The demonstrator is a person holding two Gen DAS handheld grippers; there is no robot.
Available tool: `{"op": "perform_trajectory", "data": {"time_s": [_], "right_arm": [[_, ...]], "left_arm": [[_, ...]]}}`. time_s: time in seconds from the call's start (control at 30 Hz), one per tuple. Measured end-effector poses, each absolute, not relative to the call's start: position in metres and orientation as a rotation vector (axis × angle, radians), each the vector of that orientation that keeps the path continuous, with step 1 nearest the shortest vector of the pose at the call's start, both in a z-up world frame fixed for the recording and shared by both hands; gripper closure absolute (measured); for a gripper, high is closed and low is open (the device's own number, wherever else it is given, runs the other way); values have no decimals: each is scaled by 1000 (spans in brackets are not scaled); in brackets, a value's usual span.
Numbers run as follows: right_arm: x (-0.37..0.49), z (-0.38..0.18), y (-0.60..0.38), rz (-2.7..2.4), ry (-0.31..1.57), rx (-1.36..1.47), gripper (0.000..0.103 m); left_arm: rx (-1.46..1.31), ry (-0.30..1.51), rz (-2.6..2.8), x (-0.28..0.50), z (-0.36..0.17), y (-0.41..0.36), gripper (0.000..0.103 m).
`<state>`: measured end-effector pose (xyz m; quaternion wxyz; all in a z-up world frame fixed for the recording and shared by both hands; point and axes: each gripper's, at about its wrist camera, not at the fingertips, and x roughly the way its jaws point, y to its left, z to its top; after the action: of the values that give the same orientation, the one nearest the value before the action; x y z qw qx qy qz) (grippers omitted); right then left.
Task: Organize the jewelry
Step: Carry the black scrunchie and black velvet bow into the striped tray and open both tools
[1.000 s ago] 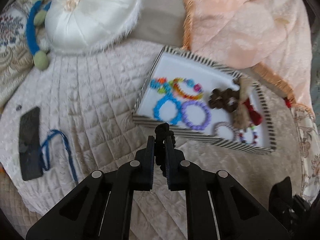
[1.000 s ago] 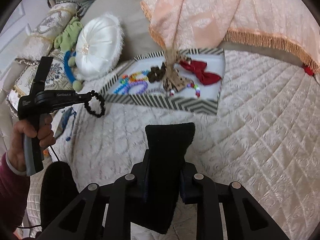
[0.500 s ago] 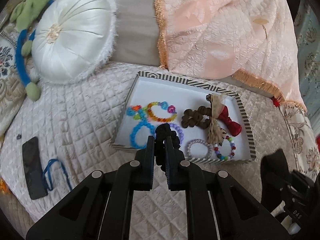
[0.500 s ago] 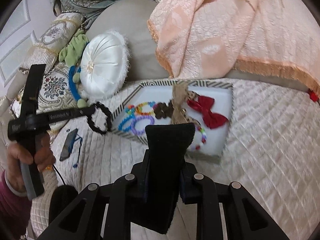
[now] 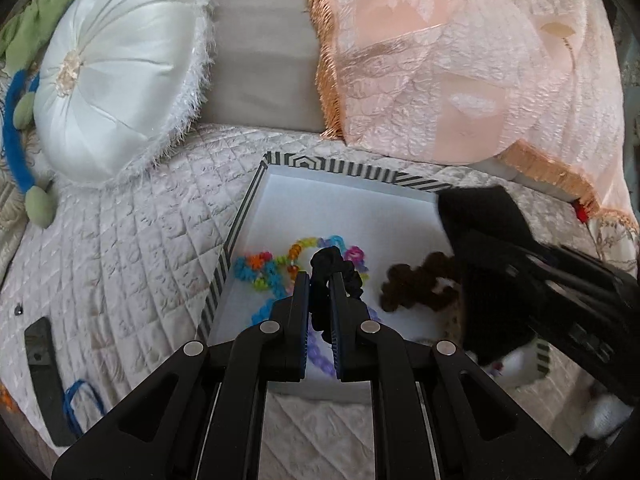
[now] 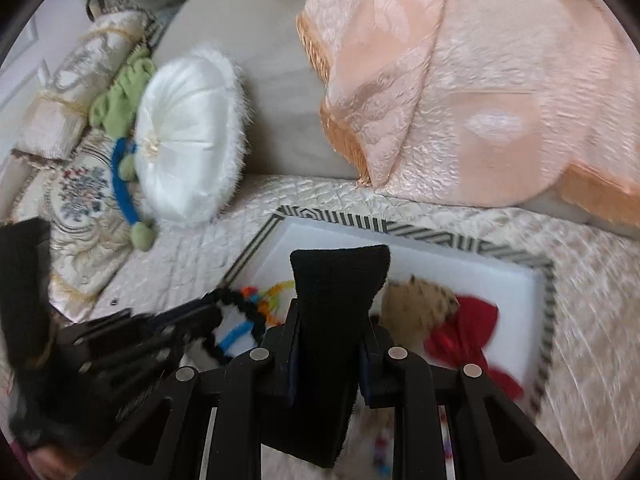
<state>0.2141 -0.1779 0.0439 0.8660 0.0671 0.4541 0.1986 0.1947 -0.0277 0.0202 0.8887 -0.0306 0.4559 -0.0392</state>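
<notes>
My left gripper is shut on a black scrunchie and hangs over the near left part of a white tray with a striped rim. Under it lie colourful bead bracelets, and a brown scrunchie sits to the right. My right gripper is shut on a black fabric piece above the same tray. A tan bow and a red bow lie in the tray's right half. The left gripper with its scrunchie shows blurred at the lower left.
A round white cushion leans at the back left, and a peach fringed throw drapes at the back right. A dark phone with a blue cord lies on the quilt at the near left. A green and blue plush toy sits beside the cushion.
Both grippers have moved forward over the tray, each keeping its grip. The tray now sits directly beneath the fingertips, and the right gripper has come in close beside the left.
</notes>
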Motion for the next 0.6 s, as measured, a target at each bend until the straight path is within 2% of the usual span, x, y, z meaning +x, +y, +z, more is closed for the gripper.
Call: {"op": "perform_trajectory", "data": {"time_s": [0.33, 0.53, 0.57, 0.6], "right_arm": [[280, -20, -160, 360, 1078, 94, 81], [295, -38, -167, 322, 1119, 136, 81], [295, -37, -168, 322, 1114, 155, 74], [294, -34, -170, 323, 1107, 161, 65]], "left_arm": [[-71, 1009, -49, 218, -17, -9, 95], [-61, 1013, -36, 217, -24, -11, 94], [-60, 1012, -34, 217, -24, -11, 93], [-55, 1010, -29, 216, -23, -11, 89]]}}
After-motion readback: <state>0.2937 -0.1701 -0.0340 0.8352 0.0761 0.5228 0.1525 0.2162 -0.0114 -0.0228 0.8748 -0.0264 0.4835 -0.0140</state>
